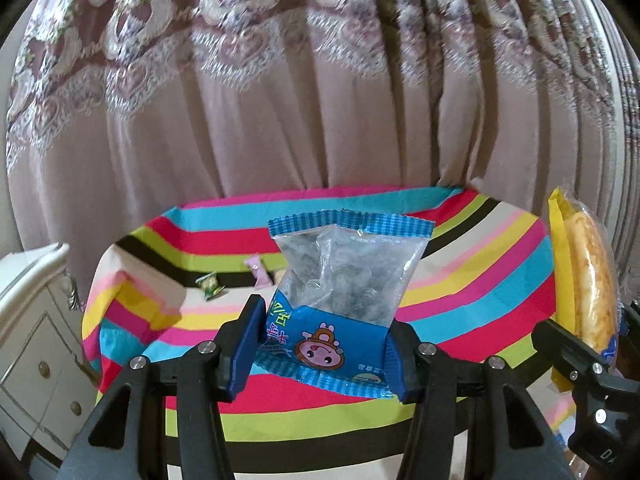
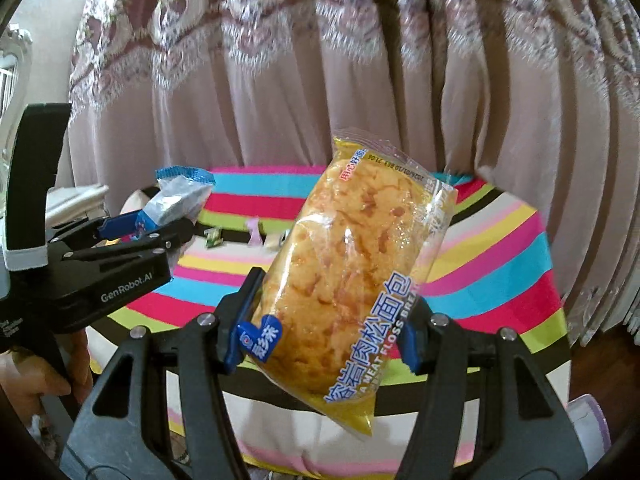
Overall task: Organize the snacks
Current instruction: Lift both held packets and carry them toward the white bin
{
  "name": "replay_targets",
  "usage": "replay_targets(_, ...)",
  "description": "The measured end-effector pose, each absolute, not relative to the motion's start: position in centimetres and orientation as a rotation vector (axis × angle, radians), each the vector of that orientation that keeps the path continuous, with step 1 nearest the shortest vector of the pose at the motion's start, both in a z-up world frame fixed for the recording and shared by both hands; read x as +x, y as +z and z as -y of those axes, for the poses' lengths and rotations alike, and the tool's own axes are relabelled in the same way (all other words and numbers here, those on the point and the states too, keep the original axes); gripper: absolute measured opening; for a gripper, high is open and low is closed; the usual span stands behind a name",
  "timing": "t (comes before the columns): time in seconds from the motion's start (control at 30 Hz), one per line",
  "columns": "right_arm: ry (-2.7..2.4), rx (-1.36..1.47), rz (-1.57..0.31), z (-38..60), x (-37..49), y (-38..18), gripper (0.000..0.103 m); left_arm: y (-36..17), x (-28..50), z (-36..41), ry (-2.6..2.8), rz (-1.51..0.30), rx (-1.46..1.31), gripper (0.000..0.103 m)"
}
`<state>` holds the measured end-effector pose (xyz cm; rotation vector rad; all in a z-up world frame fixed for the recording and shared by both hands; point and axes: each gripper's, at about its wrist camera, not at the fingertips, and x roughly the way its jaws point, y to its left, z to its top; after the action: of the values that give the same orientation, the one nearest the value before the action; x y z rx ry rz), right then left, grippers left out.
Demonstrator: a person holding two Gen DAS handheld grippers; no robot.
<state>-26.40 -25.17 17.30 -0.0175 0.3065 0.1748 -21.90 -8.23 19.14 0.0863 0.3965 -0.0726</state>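
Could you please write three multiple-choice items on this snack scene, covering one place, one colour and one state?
1. Where do the small wrapped candies lie?
A. on the striped tablecloth
B. on the white cabinet
C. in a gripper

2. What colour is the printed band on the clear snack packet?
A. red
B. blue
C. green

3. What is the state of the right gripper?
A. open and empty
B. shut on the meat floss bread
C. resting on the cloth

Answers: 1 A, they sit on the stripes beyond the packet; 2 B, its edges and label are blue; 3 B, both pads press the wrapper, lifted clear of the cloth.
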Motion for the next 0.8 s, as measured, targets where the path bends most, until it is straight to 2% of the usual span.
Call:
replay_targets(0.57,0.044,-0.042,-0.088,29.9,-34.0,20.8,0.062,23.1,-28.8,15.7,-0.155,-0.187,0.253,0.054)
replay_targets(0.8,-0.041,-0.014,-0.082,33.2,-36.3,21.0,0.063,23.8,-30.9,18.4,-0.219,-0.140,0.292,0.054)
